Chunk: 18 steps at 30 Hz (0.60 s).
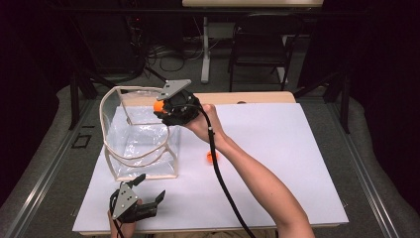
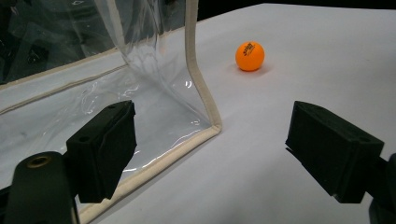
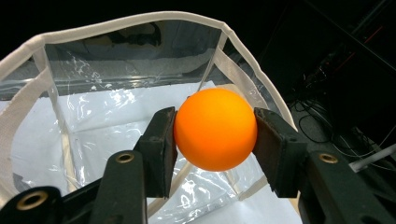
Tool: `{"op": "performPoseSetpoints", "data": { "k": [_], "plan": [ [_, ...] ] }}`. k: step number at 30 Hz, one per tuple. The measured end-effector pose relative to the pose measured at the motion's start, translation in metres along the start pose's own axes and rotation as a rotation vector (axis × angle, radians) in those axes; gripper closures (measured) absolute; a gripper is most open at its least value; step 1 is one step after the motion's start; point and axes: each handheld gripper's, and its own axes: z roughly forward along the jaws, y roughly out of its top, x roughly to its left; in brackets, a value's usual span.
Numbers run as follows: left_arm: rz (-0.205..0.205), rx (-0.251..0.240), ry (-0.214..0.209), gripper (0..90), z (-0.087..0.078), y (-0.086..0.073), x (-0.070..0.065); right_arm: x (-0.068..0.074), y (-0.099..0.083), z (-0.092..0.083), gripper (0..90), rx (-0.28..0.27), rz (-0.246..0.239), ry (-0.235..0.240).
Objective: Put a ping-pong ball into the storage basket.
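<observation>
A clear plastic bag (image 1: 141,139) with a cream rim stands open on the left of the white table (image 1: 257,148). My right gripper (image 1: 159,109) is shut on an orange ball (image 1: 158,105) and holds it over the bag's near right rim; in the right gripper view the ball (image 3: 215,129) sits squeezed between both jaws above the bag's mouth (image 3: 121,28). A second orange ball (image 1: 211,157) lies on the table right of the bag, seen also in the left gripper view (image 2: 250,56). My left gripper (image 1: 151,191) rests open near the table's front edge, facing the bag's corner (image 2: 212,128).
A dark chair (image 1: 260,47) and a table leg (image 1: 205,49) stand beyond the far edge, with cables on the floor. The person's right forearm (image 1: 257,183) crosses the middle of the table with the gripper's black cable (image 1: 220,173) trailing along it.
</observation>
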Motion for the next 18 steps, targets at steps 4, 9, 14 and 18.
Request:
{"op": "performPoseSetpoints", "data": {
  "k": [4,9,14,18],
  "plan": [
    [-0.001,0.0,-0.001,15.7,0.0,0.0,0.0,0.003,0.003,0.003,51.2,0.005,-0.011,0.011],
    [-0.004,0.0,-0.002,15.7,0.0,-0.001,0.0,0.007,0.005,0.009,51.2,0.018,-0.02,0.023],
    [-0.003,0.001,-0.003,15.7,0.001,0.0,0.0,0.01,0.006,0.013,51.2,0.029,-0.02,0.038],
    [-0.002,0.0,0.001,15.7,0.0,0.0,0.0,0.011,0.007,0.014,51.1,0.041,-0.019,0.046]
  ]
}}
